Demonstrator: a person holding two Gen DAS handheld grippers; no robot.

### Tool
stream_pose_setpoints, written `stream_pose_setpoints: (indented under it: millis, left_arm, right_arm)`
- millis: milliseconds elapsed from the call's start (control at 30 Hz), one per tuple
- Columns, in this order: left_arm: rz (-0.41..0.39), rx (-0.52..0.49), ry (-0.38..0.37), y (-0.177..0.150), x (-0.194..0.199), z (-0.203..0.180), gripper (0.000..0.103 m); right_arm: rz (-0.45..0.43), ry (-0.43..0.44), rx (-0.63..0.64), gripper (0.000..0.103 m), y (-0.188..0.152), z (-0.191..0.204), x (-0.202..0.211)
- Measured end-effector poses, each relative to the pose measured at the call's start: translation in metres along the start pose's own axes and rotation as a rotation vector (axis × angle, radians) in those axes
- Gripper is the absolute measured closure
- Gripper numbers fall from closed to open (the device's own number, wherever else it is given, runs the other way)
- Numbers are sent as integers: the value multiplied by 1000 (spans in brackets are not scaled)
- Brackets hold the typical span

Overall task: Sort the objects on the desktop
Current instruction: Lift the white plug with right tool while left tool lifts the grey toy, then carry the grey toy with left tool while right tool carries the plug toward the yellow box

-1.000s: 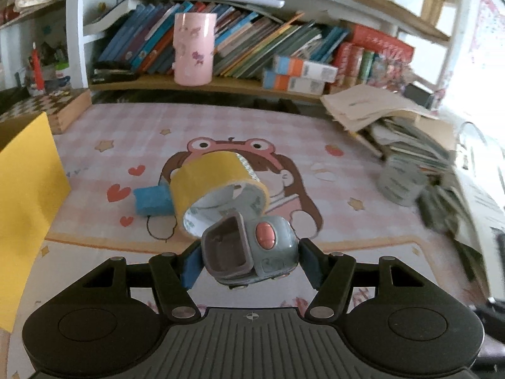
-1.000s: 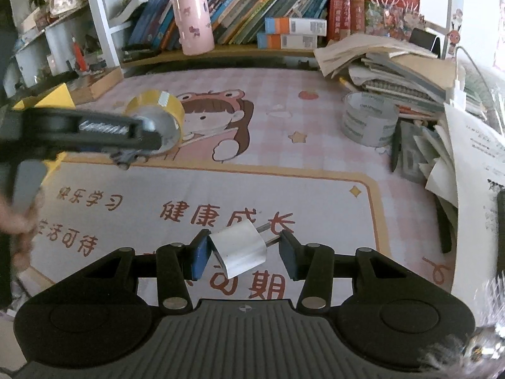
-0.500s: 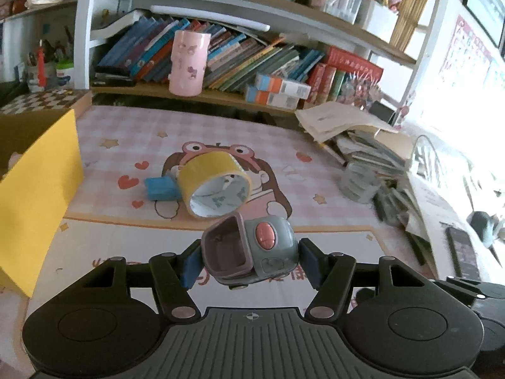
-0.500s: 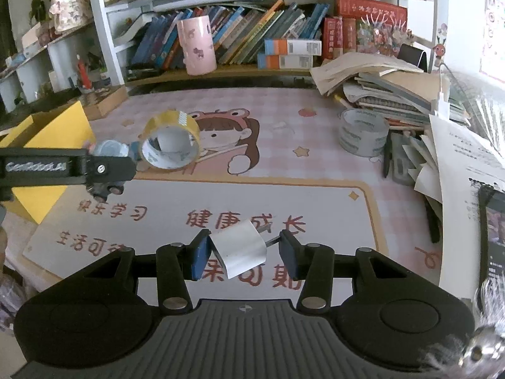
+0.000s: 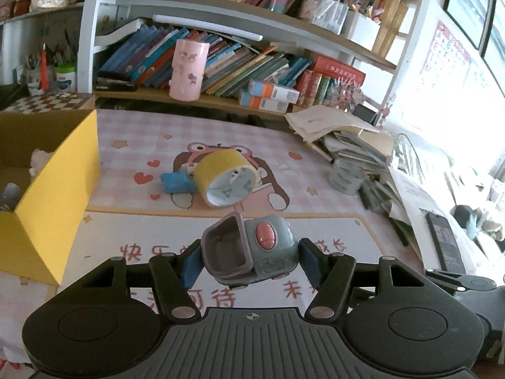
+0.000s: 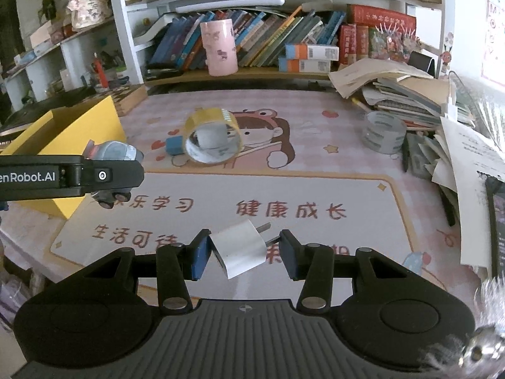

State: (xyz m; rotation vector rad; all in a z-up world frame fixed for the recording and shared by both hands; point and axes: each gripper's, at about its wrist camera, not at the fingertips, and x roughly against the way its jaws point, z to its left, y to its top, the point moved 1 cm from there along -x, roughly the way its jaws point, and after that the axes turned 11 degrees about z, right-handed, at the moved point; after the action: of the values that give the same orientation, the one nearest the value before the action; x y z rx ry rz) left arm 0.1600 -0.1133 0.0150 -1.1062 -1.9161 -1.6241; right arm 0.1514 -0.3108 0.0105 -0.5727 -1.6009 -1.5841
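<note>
Daylit, window glare blown out right, fisheye-bent edges, mostly sharp

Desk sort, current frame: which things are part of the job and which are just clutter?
In play:
- grey toy gripped in left gripper
- white plug adapter gripped in right gripper
- yellow box, open, at the left
- yellow tape roll and blue eraser on the mat

Lying about:
- pink cup and books on the shelf
- paper pile
- clear tape roll
</note>
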Motion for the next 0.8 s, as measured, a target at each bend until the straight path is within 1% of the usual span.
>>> stream_pose_setpoints:
  millis: [267,433,800]
  left_arm:
    - [-10,-15,-29,-24,30,22,39]
    - [-18,-17,-33,-38,51,38,39]
    - [-3,-9,-32,-72,86,72,39]
  right_arm:
    - [-6,-32,-18,59,-22,37,15]
    - [0,-36,-17,59,-40,63,23]
    - [10,-35,-4,59,-71,114,37]
